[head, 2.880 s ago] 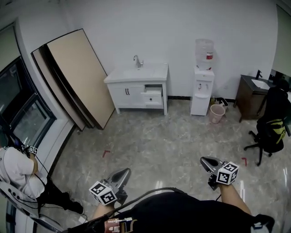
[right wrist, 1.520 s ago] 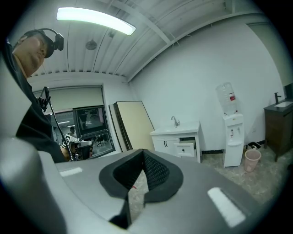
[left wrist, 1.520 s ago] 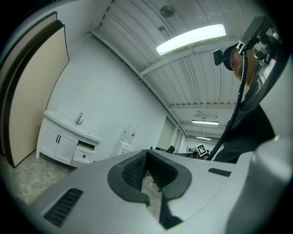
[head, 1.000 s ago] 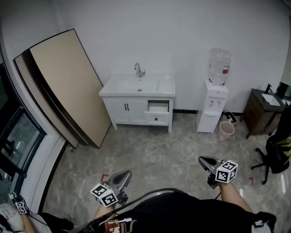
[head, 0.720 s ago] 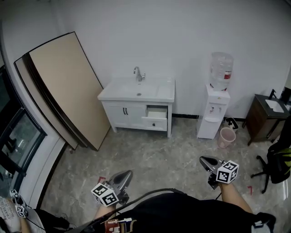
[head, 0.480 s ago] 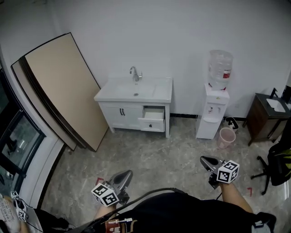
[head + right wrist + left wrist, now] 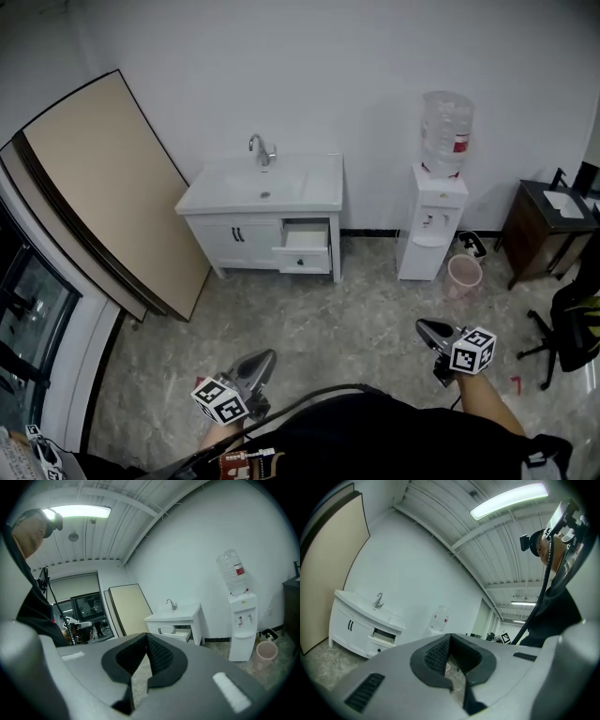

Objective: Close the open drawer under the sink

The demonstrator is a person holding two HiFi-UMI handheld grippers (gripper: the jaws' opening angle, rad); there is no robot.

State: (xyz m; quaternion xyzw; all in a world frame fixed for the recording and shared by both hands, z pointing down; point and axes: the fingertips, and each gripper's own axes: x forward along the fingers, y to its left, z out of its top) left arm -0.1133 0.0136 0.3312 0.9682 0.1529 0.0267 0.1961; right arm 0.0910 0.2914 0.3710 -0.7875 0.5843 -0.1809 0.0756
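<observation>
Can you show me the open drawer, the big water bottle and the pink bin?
open drawer (image 7: pixel 302 259): head view, on its white front panel.
water bottle (image 7: pixel 443 120): head view, middle of the clear bottle.
pink bin (image 7: pixel 463 277): head view, its outer wall.

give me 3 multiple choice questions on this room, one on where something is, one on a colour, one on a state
1. Where on the sink cabinet is the open drawer?
A left end
B right end
C middle

2. What colour is the bin by the water dispenser?
A blue
B black
C pink

3. How do the left tool's jaws stand?
A shut, empty
B wide open
C shut on a handle

Key: B, it juts out at the cabinet's right end; C, the bin is pale pink; A, the jaws meet with nothing between them.
</observation>
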